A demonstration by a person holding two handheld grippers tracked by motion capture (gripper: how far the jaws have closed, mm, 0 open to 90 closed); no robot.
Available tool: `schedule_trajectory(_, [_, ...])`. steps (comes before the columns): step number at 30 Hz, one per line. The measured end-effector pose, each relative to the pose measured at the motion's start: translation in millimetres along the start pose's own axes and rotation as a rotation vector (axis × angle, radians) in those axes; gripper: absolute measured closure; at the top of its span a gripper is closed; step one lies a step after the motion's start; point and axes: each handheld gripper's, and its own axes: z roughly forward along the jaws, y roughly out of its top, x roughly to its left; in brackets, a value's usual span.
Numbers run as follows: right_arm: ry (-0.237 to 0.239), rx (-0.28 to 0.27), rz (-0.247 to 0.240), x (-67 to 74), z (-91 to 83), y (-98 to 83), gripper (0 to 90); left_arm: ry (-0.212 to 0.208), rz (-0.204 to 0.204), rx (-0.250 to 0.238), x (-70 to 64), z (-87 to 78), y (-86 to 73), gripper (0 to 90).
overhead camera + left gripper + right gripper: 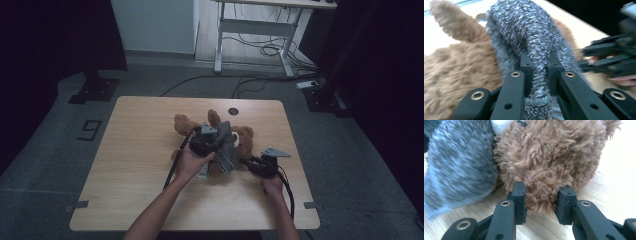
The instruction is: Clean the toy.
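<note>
Brown plush bear (240, 137), one in number, lies near the middle of one wooden table (140, 150), with one grey knitted garment (227, 145) draped across its body. Two grippers work on it: the left gripper (212, 137) has its jaws clamped on a fold of the garment (537, 75), while the right gripper (247, 162) pinches a tuft of the bear's fur (541, 195) at the table surface. The bear's fur is shaggy and curled, with a pale muzzle; the garment is flecked grey and white.
</note>
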Motion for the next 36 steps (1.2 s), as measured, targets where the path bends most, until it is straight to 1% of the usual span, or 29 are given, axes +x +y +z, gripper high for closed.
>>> schedule_trajectory(3, [0.004,0.001,0.001,-0.8,-0.3,-0.5,65.9,0.014,-0.03,0.004,13.0,-3.6,-7.6,79.5])
schedule_trajectory(6, [0.009,0.003,0.005,-1.4,-0.6,-0.8,66.0,0.024,-0.047,-0.003,24.1,-12.5,-14.7,79.5])
schedule_trajectory(10, [0.01,0.001,0.006,-1.0,-0.6,-0.7,66.1,0.088,-0.043,-0.004,35.3,-27.7,-23.0,79.5])
schedule_trajectory(11, [0.01,0.001,0.006,-0.9,-0.6,-0.7,66.2,0.088,-0.043,-0.004,35.3,-27.7,-23.0,79.5])
schedule_trajectory(12, [0.01,0.001,0.007,-0.8,-0.7,-0.7,66.2,0.11,-0.047,-0.005,41.2,-34.3,-26.9,79.5])
schedule_trajectory(15, [0.01,0.003,0.007,-0.6,-0.8,-0.7,66.3,0.159,-0.05,-0.005,51.5,-43.7,-34.2,79.6])
schedule_trajectory(18, [0.011,0.005,0.005,-1.4,-0.8,-0.8,66.4,0.192,-0.083,0.006,67.3,-50.4,-44.7,79.6])
schedule_trajectory(20, [0.013,0.004,0.007,-1.8,-0.7,-1.0,66.5,0.202,-0.111,0.02,77.9,-52.2,-54.6,79.6])
schedule_trajectory(22, [0.013,0.004,0.008,-1.6,-0.6,-1.0,66.5,0.199,-0.134,0.035,85.5,-51.3,-65.5,79.6])
schedule_trajectory(23, [0.012,0.004,0.007,-1.5,-0.5,-1.1,66.6,0.198,-0.141,0.044,88.0,-50.7,-70.2,79.7])
schedule_trajectory(24, [0.012,0.005,0.007,-1.3,-0.5,-1.1,66.6,0.198,-0.141,0.044,88.0,-50.7,-70.2,79.7])
schedule_trajectory(25, [0.012,0.006,0.005,-1.1,-0.4,-1.1,66.7,0.197,-0.154,0.051,92.4,-50.8,-77.4,79.6])
schedule_trajectory(27, [0.011,0.008,0.003,-0.8,-0.5,-1.0,66.7,0.209,-0.157,0.056,95.6,-53.7,-81.4,79.6])
schedule_trajectory(28, [0.01,0.008,0.003,-0.7,-0.5,-0.9,66.7,0.209,-0.157,0.056,95.6,-53.7,-81.4,79.6])
schedule_trajectory(30, [0.01,0.009,0.004,-0.7,-0.5,-1.0,66.7,0.236,-0.146,0.068,97.4,-59.4,-83.9,79.6])
schedule_trajectory(31, [0.01,0.009,0.004,-0.8,-0.4,-1.0,66.7,0.236,-0.146,0.068,97.4,-59.4,-83.9,79.6])
schedule_trajectory(32, [0.01,0.01,0.004,-0.9,-0.4,-1.0,66.7,0.249,-0.138,0.077,97.9,-62.7,-85.3,79.7])
schedule_trajectory(36, [0.008,0.011,0.003,-0.6,-0.6,-0.9,66.7,0.247,-0.137,0.075,98.6,-68.6,-86.4,79.7])
